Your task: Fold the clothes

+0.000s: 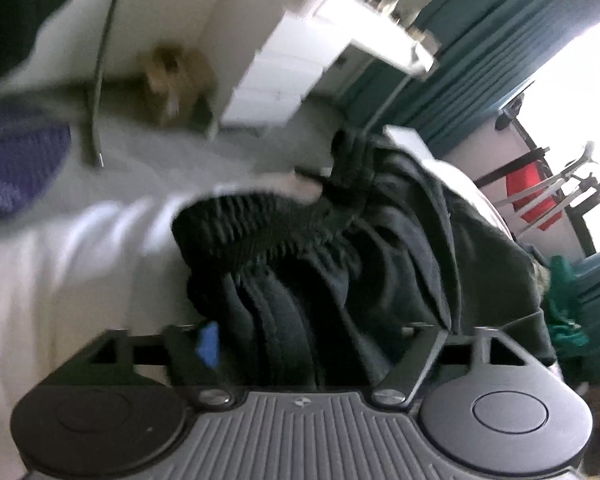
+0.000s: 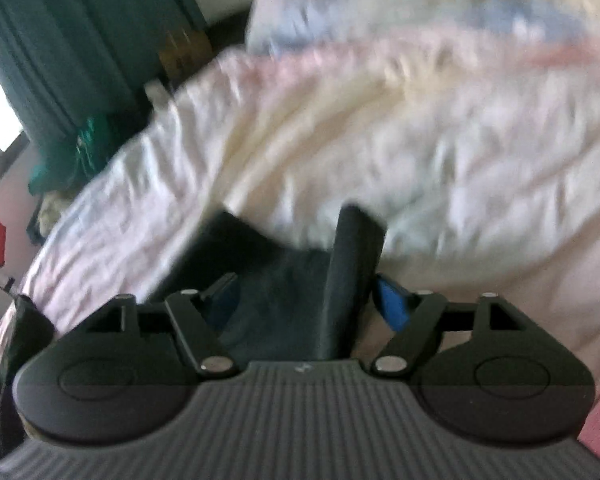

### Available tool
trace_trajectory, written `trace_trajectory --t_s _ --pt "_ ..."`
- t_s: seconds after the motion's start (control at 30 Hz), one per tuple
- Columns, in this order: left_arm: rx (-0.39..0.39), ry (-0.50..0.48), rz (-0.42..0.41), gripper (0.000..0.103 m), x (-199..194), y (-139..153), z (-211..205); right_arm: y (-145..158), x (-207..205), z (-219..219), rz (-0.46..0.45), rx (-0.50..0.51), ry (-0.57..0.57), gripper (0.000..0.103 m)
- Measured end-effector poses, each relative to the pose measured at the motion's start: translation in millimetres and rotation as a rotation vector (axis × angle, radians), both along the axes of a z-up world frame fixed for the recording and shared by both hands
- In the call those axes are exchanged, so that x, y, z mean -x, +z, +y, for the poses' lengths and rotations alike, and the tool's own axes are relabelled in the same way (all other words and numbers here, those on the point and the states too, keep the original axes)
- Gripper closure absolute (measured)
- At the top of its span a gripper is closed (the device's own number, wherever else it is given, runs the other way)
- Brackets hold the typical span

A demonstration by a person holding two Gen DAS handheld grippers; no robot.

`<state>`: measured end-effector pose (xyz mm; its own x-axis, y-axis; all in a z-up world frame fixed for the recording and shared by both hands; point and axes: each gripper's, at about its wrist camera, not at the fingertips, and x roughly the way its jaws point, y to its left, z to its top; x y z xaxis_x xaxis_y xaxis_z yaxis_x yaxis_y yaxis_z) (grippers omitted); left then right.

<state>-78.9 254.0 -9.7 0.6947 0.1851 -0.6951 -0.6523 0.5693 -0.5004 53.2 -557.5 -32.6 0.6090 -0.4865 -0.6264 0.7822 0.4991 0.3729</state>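
Note:
A dark garment with a gathered elastic waistband (image 1: 300,240) hangs bunched over the white bed sheet (image 1: 60,280) in the left wrist view. My left gripper (image 1: 312,344) is shut on its dark cloth; one blue pad (image 1: 209,344) shows beside the folds. In the right wrist view my right gripper (image 2: 304,300) is shut on a fold of the same dark garment (image 2: 352,272), which sticks up between the blue pads (image 2: 394,306). Both views are blurred by motion.
A rumpled white and pale pink quilt (image 2: 380,128) covers the bed. A white drawer unit (image 1: 284,68), a brown box (image 1: 176,80) and teal curtains (image 1: 500,40) stand beyond the bed. A purple cloth (image 1: 16,160) lies at the left.

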Motion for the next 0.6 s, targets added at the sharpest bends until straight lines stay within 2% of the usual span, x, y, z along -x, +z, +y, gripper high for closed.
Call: trace_trajectory --t_s 0.13,0.23,0.33,0.5,0.6 --pt "-0.148 -0.031 -0.050 0.012 17 26 -29 28 -8 24 -0.053 0.130 0.081 0.027" --pt "-0.300 -0.109 -0.104 0.003 23 46 -58 45 -16 47 -0.092 0.194 0.190 0.027" --pt "-0.406 -0.203 -0.128 0.003 19 58 -89 57 -23 75 -0.126 0.220 0.322 0.028" --pt "-0.500 -0.385 -0.181 0.003 -4 68 -148 72 -24 117 -0.205 0.224 0.507 0.028" --pt "-0.520 -0.472 -0.216 0.003 -26 72 -182 78 -21 143 -0.230 0.230 0.587 0.028"
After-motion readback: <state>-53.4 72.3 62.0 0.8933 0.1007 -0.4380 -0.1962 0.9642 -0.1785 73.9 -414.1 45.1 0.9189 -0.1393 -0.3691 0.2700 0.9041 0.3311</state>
